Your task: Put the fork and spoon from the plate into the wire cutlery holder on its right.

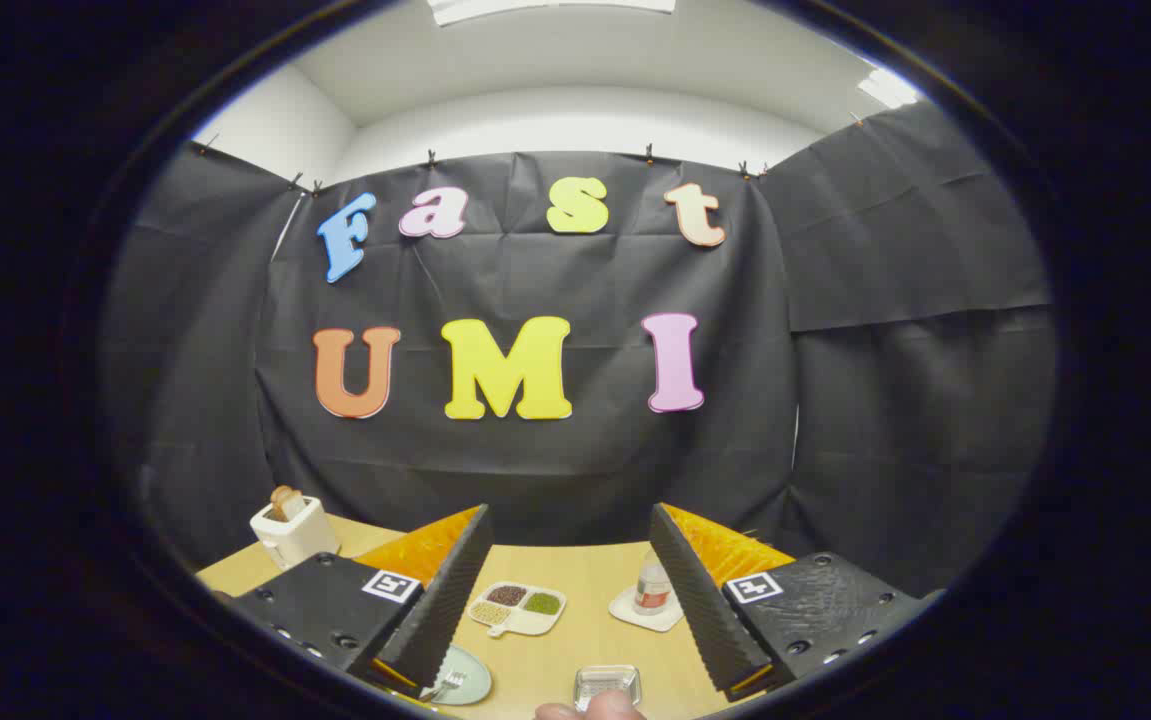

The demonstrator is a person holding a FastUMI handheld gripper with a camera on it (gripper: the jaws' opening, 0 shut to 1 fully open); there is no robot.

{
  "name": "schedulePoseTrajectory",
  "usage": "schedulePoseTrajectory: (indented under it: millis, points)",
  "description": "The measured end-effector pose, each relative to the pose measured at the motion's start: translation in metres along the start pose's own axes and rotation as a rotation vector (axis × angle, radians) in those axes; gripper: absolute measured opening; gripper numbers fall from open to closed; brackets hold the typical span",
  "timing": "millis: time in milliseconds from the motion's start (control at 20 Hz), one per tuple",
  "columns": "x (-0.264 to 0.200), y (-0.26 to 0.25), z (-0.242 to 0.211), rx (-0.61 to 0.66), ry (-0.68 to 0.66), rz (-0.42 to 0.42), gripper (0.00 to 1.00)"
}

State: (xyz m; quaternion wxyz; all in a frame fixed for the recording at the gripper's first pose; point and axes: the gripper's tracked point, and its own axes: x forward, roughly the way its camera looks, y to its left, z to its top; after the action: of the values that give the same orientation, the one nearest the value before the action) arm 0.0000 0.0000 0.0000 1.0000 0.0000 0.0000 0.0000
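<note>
My gripper point(569, 610) is held high above the wooden table point(585, 585), its two black ribbed fingers point(445, 600) spread wide and nothing between them. Below the left finger lies a pale green plate point(470, 680), partly hidden by that finger, with a fork point(447, 684) showing on it. The spoon I cannot make out. To the plate's right, low between the fingers, stands a small wire cutlery holder point(607, 684), seen from above. A fingertip of a person's hand point(590, 709) shows just in front of the holder.
Beyond the fingers lies a white divided dish point(518, 607) with dark, green and beige fillings. A small bottle point(652, 585) stands on a white coaster beside the right finger. A white toaster point(293, 528) with bread stands at the table's far left corner.
</note>
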Motion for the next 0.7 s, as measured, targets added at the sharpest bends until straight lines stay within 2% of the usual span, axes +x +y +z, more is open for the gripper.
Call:
schedulePoseTrajectory:
  millis: [700]
  points:
    - [-0.005,0.022,-0.006,0.008,0.055,0.017,0.95]
